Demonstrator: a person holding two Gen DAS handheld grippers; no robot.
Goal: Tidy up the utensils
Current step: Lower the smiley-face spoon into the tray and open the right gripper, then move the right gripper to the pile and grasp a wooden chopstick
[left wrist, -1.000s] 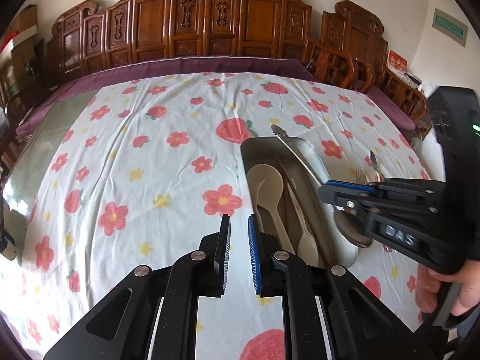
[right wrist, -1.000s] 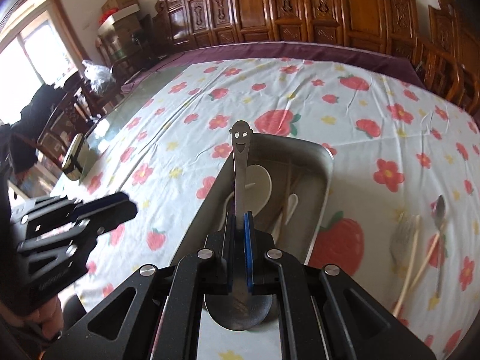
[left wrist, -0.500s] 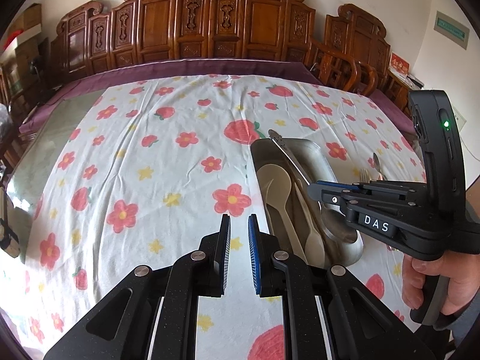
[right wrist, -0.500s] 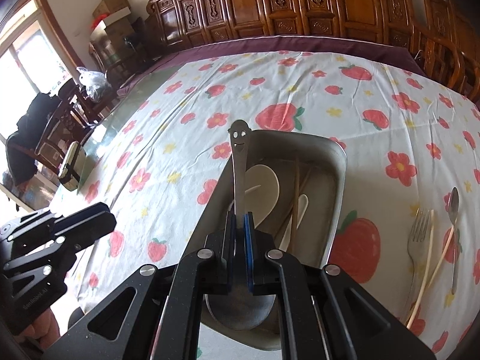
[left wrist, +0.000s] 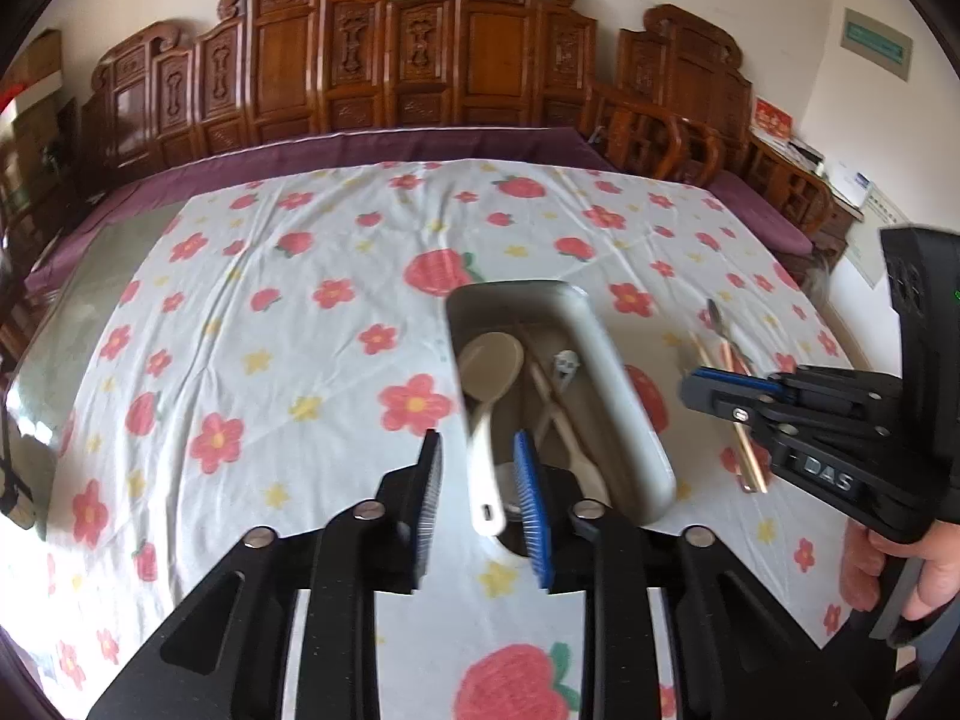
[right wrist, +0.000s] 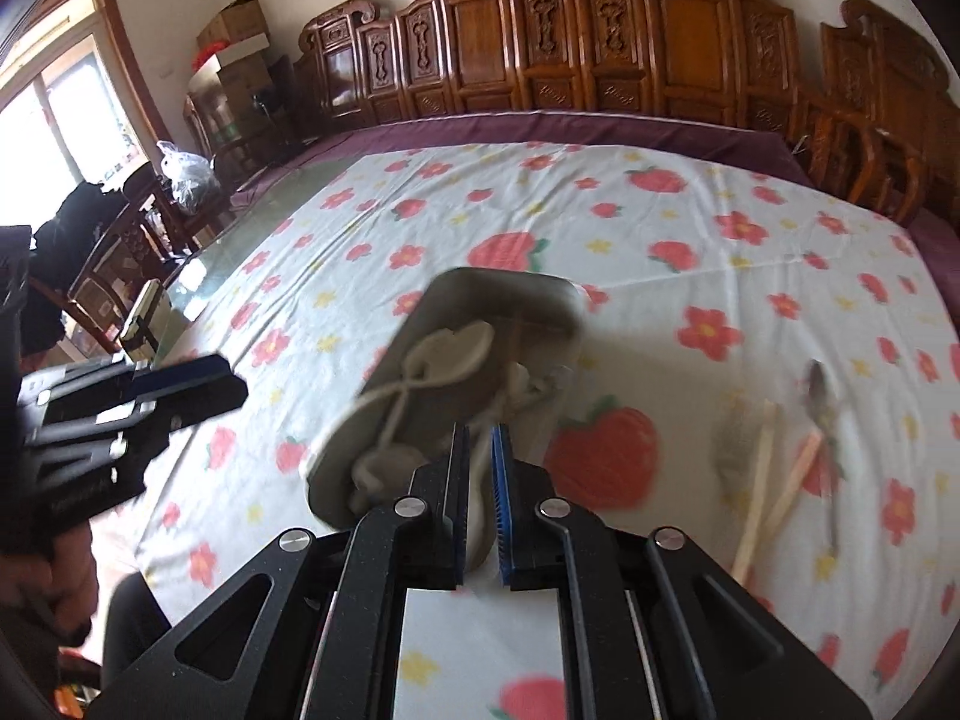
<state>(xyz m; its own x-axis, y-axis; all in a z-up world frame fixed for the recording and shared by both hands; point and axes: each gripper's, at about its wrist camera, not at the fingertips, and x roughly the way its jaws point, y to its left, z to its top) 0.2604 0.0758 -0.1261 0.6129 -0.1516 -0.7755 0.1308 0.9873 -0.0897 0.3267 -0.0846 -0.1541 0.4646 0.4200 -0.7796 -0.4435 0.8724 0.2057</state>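
A metal tray (left wrist: 624, 396) sits on the flowered cloth and holds a cream ladle (left wrist: 489, 360), cream spoons and a steel spoon with a smiley handle (left wrist: 566, 363). My left gripper (left wrist: 480, 495) is open over the tray's near end, its fingers either side of the ladle's handle. My right gripper (right wrist: 478, 483) is slightly open and empty above the tray (right wrist: 510, 294); it also shows in the left wrist view (left wrist: 720, 387) to the tray's right. A fork (right wrist: 735, 444), chopsticks (right wrist: 759, 480) and a steel spoon (right wrist: 819, 390) lie on the cloth to the right.
The table carries a white cloth with red flowers and strawberries (left wrist: 270, 360), over a purple cover. Carved wooden chairs (left wrist: 420, 60) line the far side. A bare glass strip (left wrist: 72, 324) runs along the left edge.
My right gripper let go of the smiley spoon, which now lies in the tray, and drew back to the right. My left gripper opened and moved right over the tray's near end.
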